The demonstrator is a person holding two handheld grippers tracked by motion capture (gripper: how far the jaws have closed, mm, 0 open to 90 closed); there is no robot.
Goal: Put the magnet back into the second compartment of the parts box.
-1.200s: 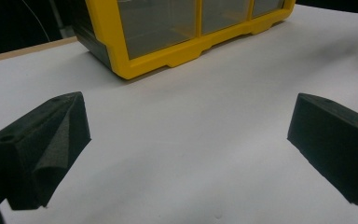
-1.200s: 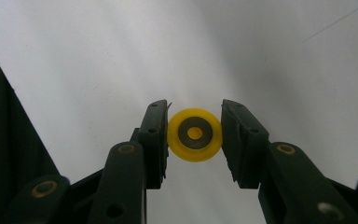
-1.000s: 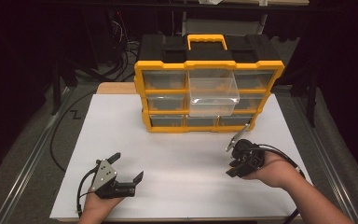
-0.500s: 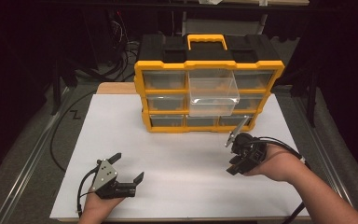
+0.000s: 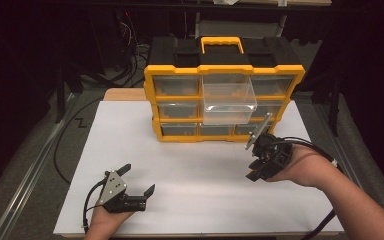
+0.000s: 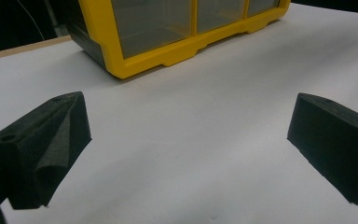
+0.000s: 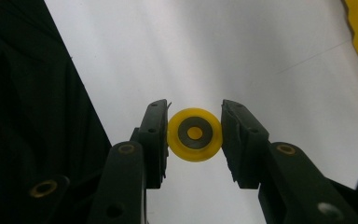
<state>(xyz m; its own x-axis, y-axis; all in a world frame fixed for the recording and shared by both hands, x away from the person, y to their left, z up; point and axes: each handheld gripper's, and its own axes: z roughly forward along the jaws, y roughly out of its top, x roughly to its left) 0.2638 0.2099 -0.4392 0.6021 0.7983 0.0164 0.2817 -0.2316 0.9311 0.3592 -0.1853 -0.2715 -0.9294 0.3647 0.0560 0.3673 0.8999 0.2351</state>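
A small yellow wheel (image 7: 195,134) with a grey ring and yellow hub sits pinched between the black jaws of my right gripper (image 7: 194,135). That right gripper (image 5: 258,162) hovers at the right of the white sheet, in front of the yellow and black drawer organizer (image 5: 224,90). One clear drawer (image 5: 228,103) in the organizer's middle column stands pulled out. My left gripper (image 5: 139,180) rests low at the front left of the sheet, jaws wide apart with nothing between them. In the left gripper view the organizer's lower corner (image 6: 168,37) lies ahead.
The white sheet (image 5: 190,165) covers the table top, with a wooden strip (image 5: 125,94) showing behind it at the left. Black cables (image 5: 70,135) trail off the left side. Dark surroundings ring the table.
My right gripper has lifted slightly and turned, moving a little toward the organizer with the wheel. The left gripper has stayed put.
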